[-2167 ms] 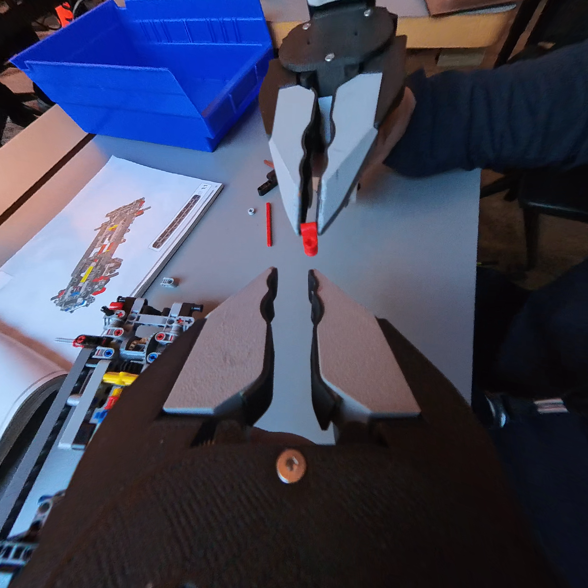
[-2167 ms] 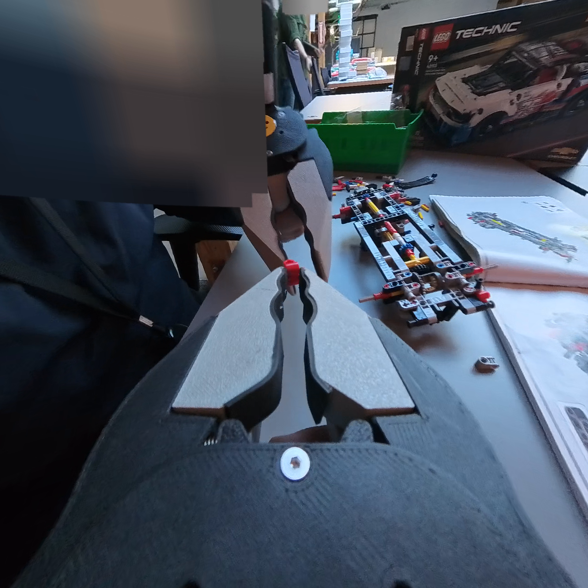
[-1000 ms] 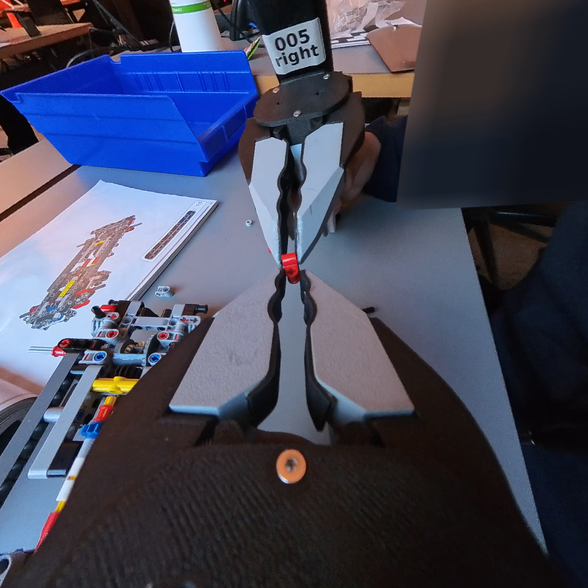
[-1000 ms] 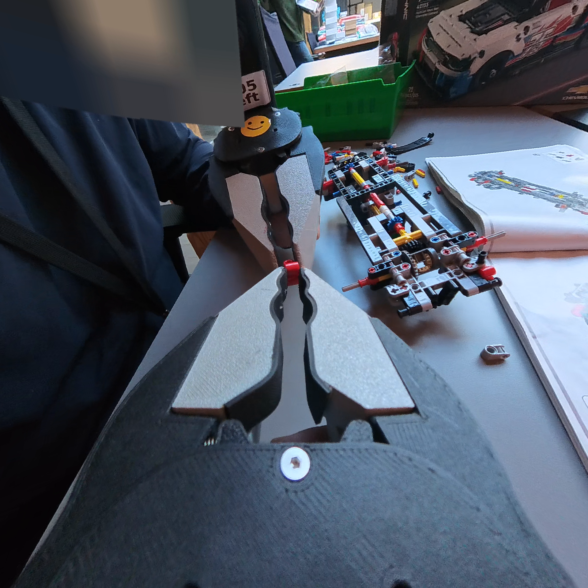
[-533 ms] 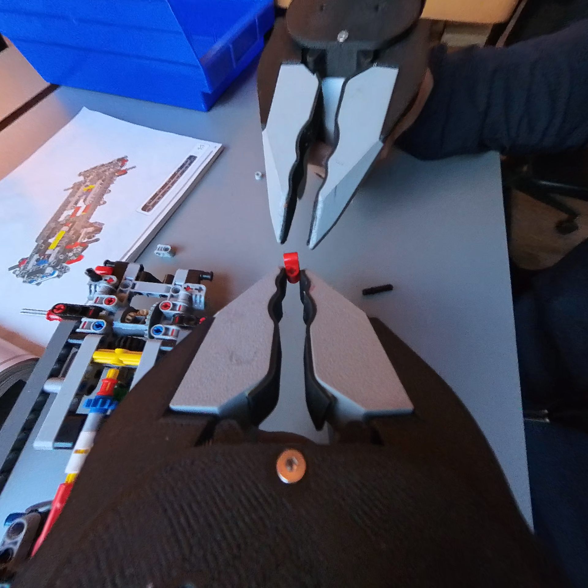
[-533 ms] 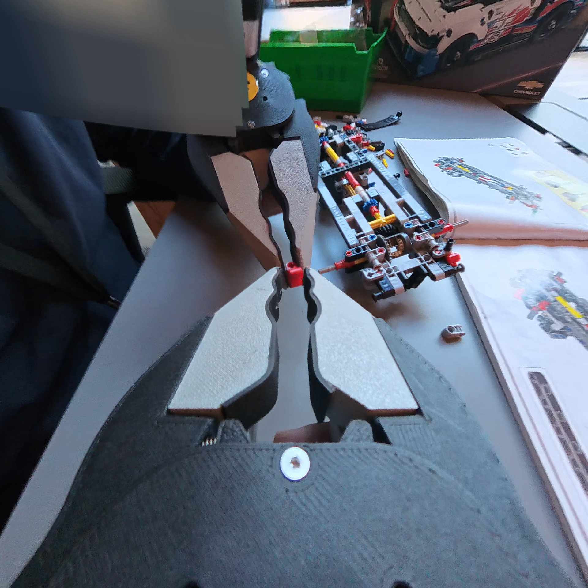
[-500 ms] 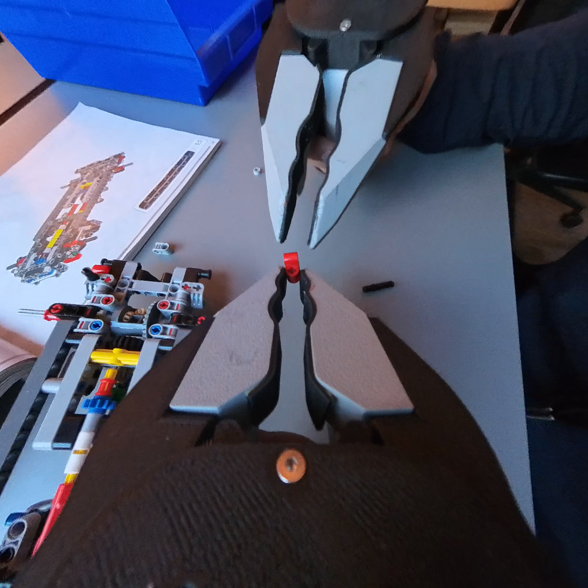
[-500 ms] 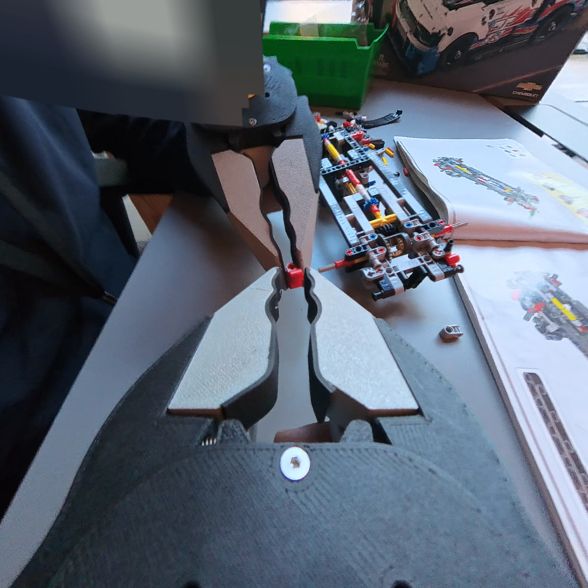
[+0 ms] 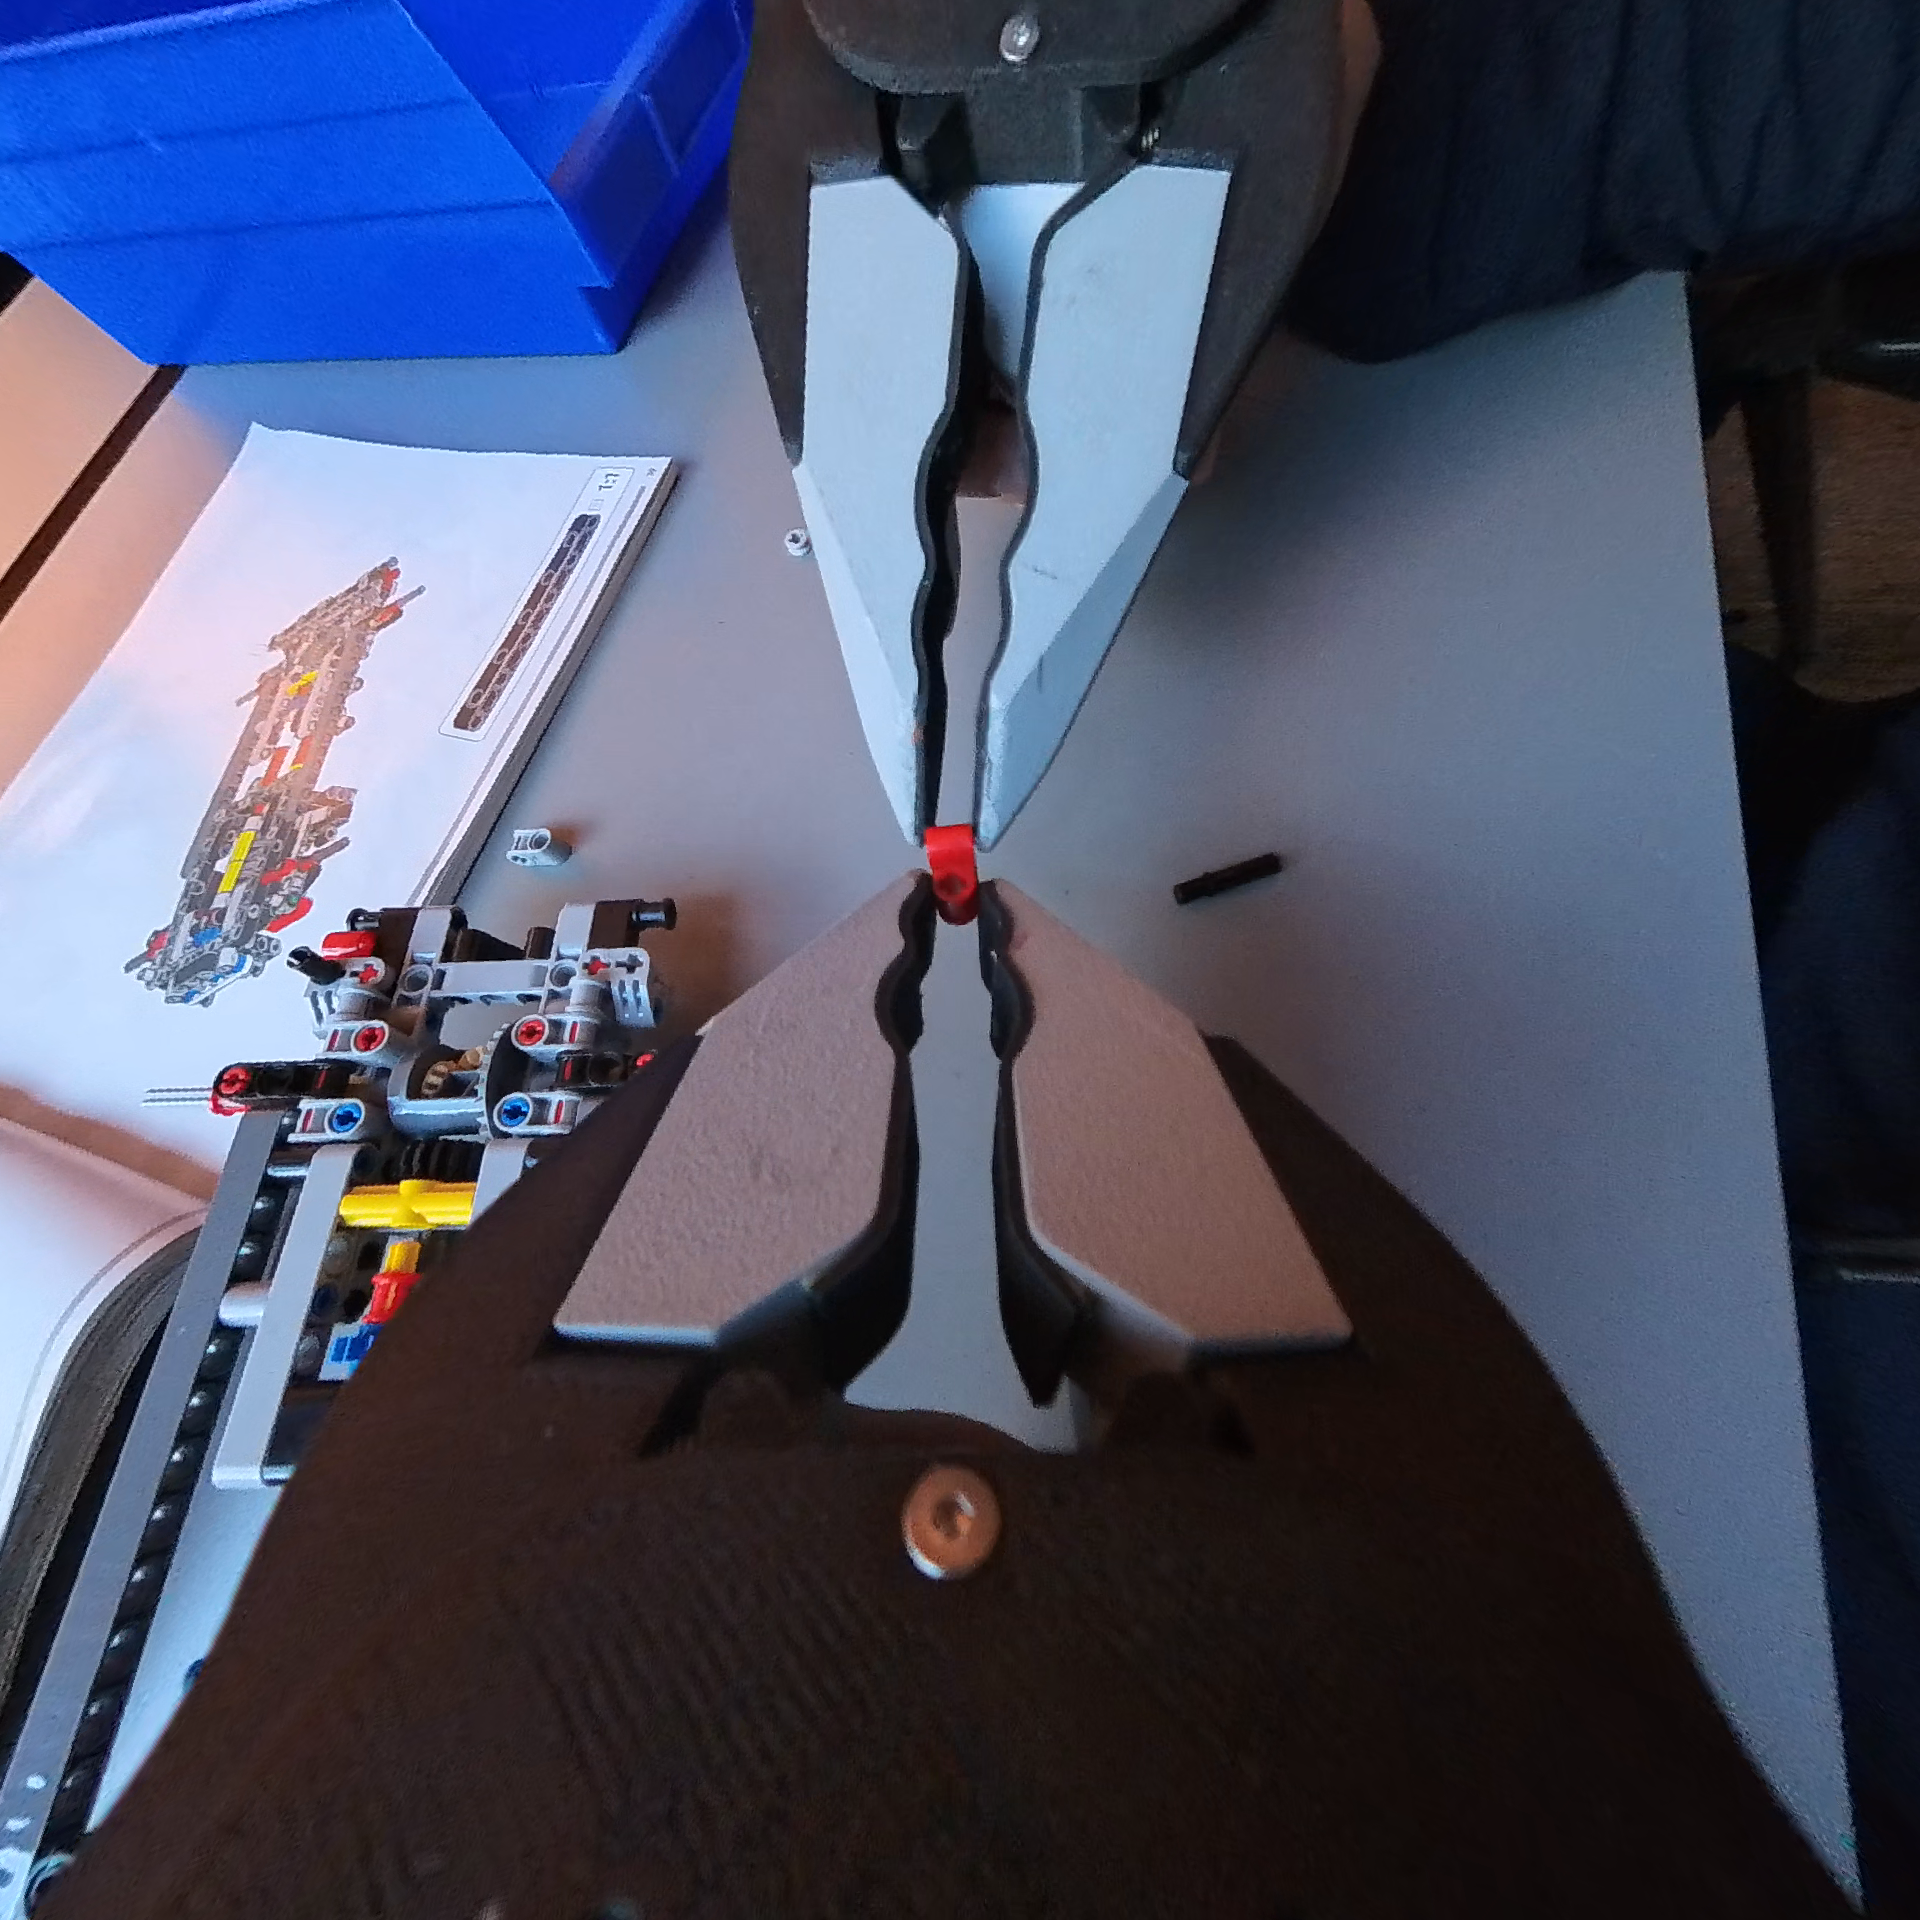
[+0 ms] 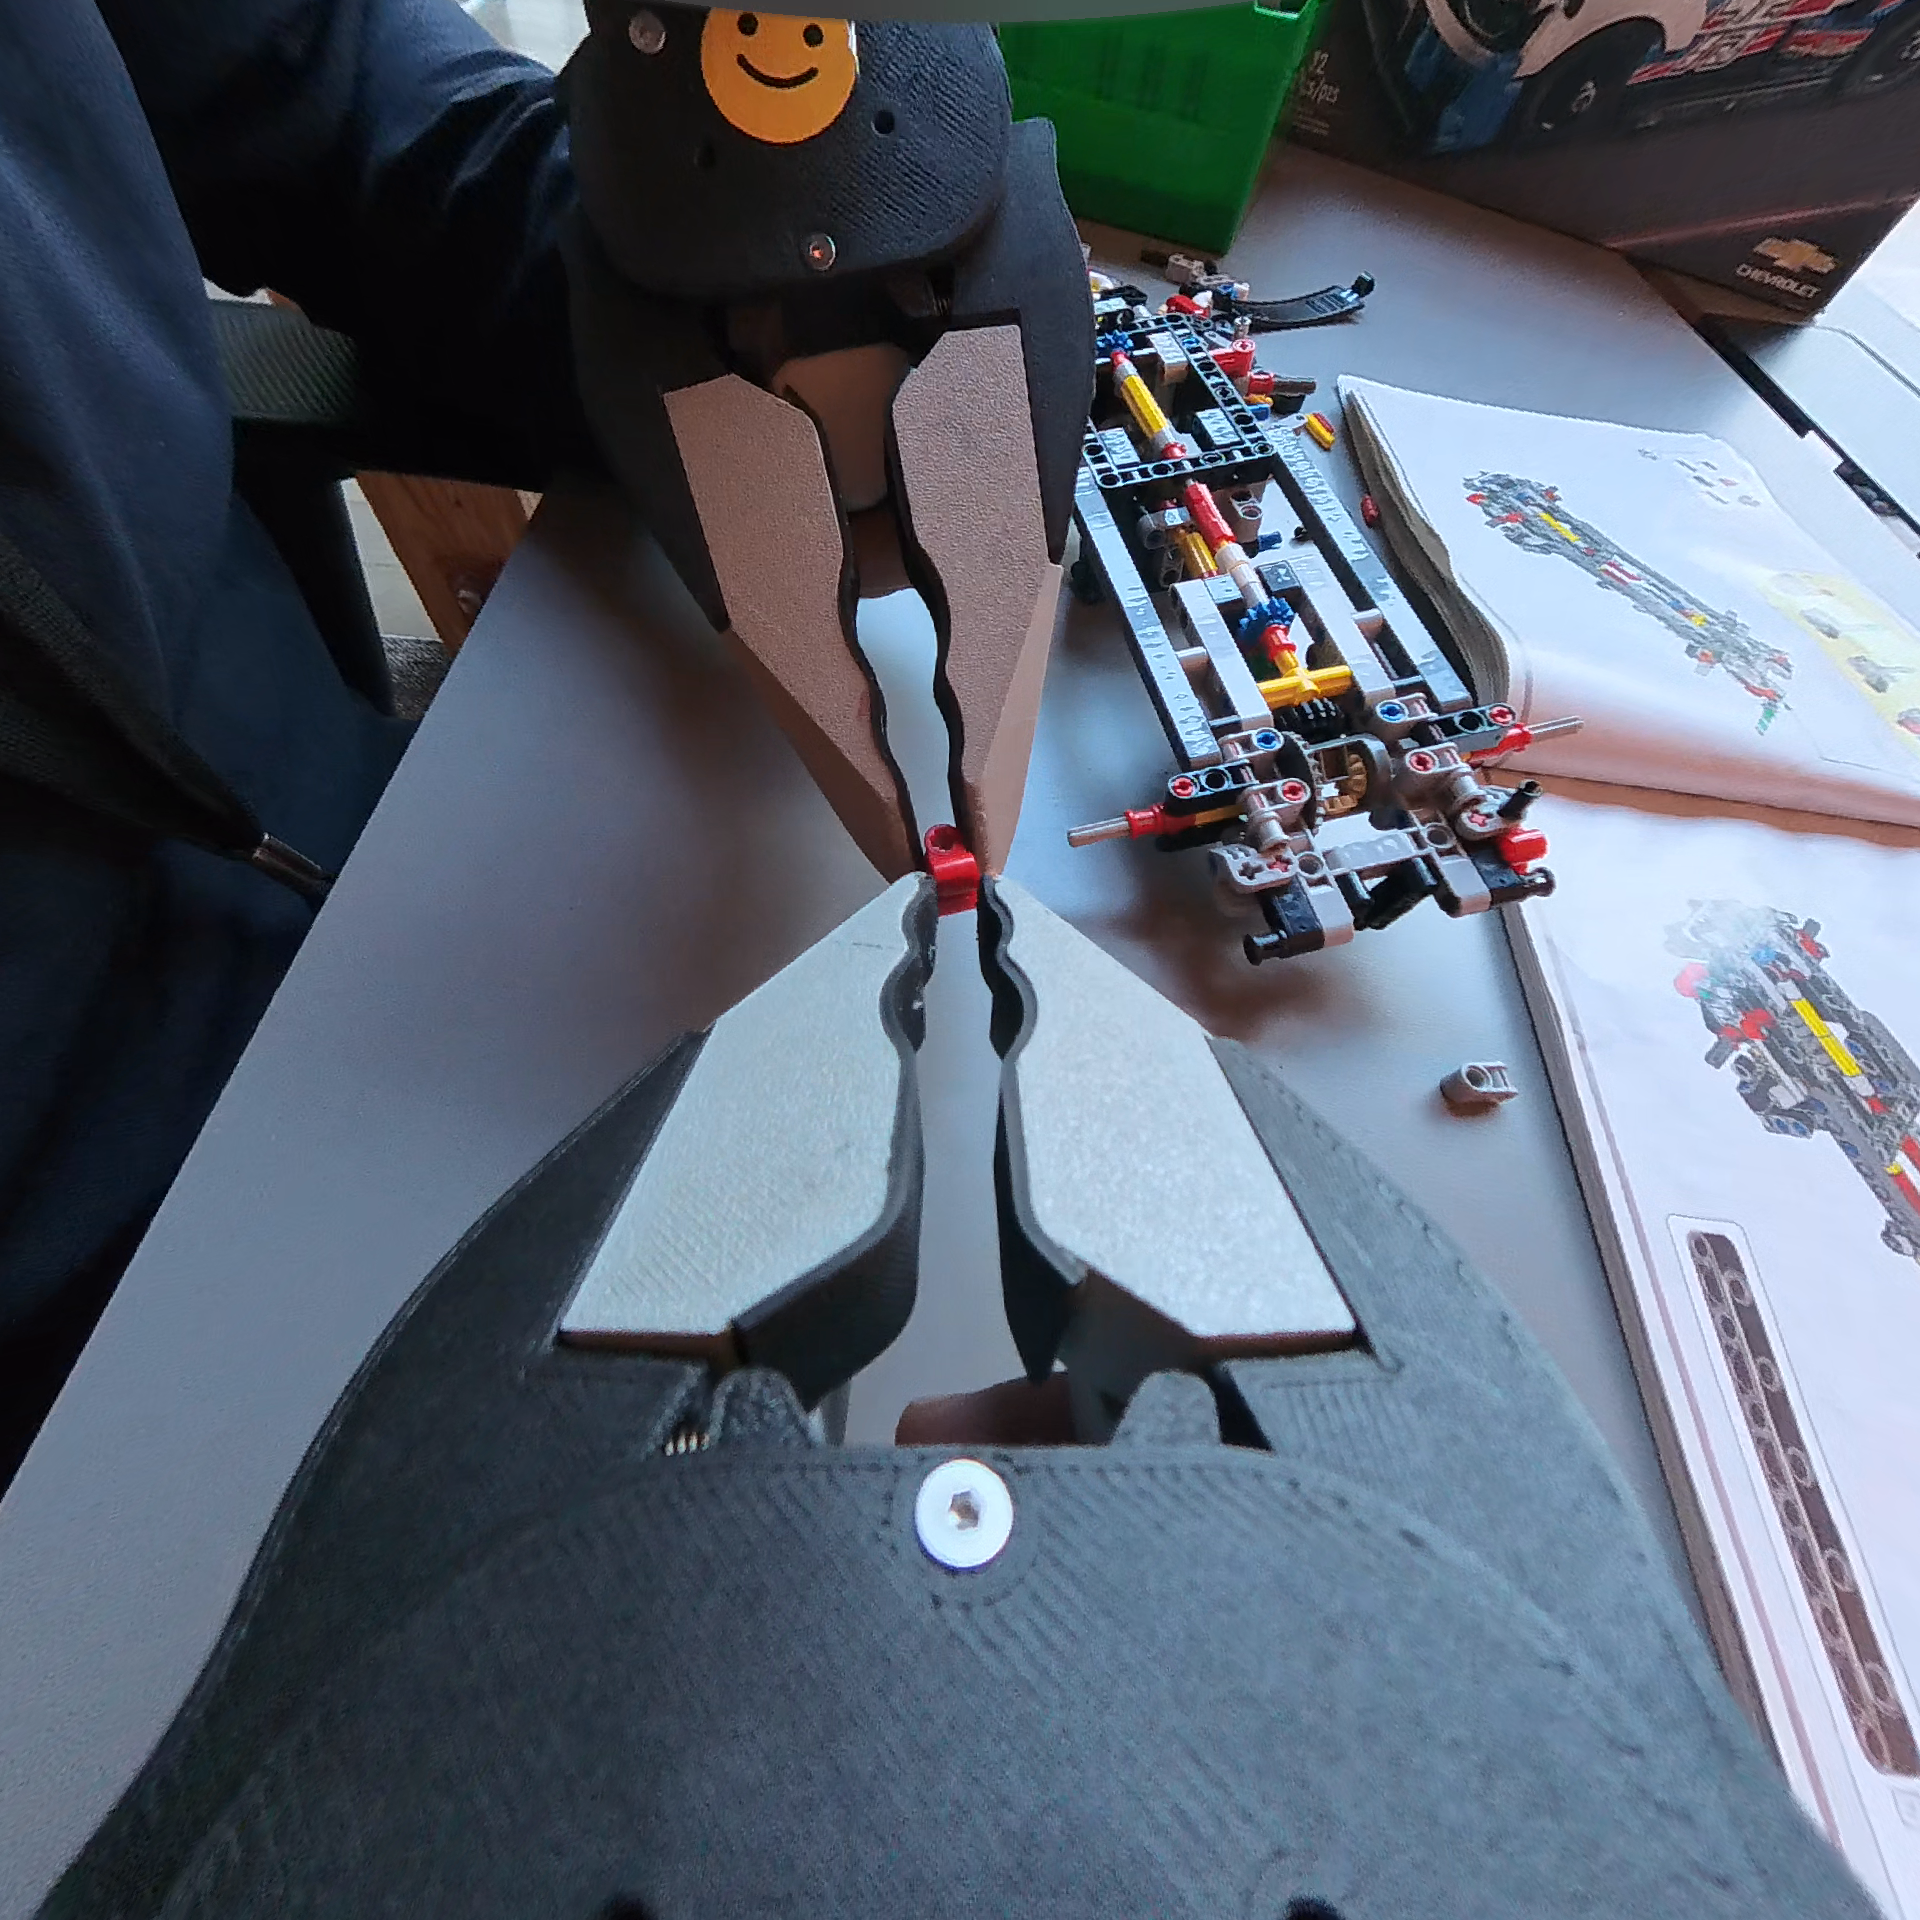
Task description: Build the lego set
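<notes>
The left hand-held gripper is clenched on a small red connector, its fingertips pressing each side of the lower end. Directly opposite, tip to tip, the right hand-held gripper pinches the same piece's other end. With so little plastic in either grip, any twist or pull between the two could likely snap the connector free, dropping it onto the grey bench below. Beyond the right hand-held gripper's tips, to its right, a part-built brick chassis lies beside an open instruction booklet. A loose black pin and a grey connector could also be knocked.
</notes>
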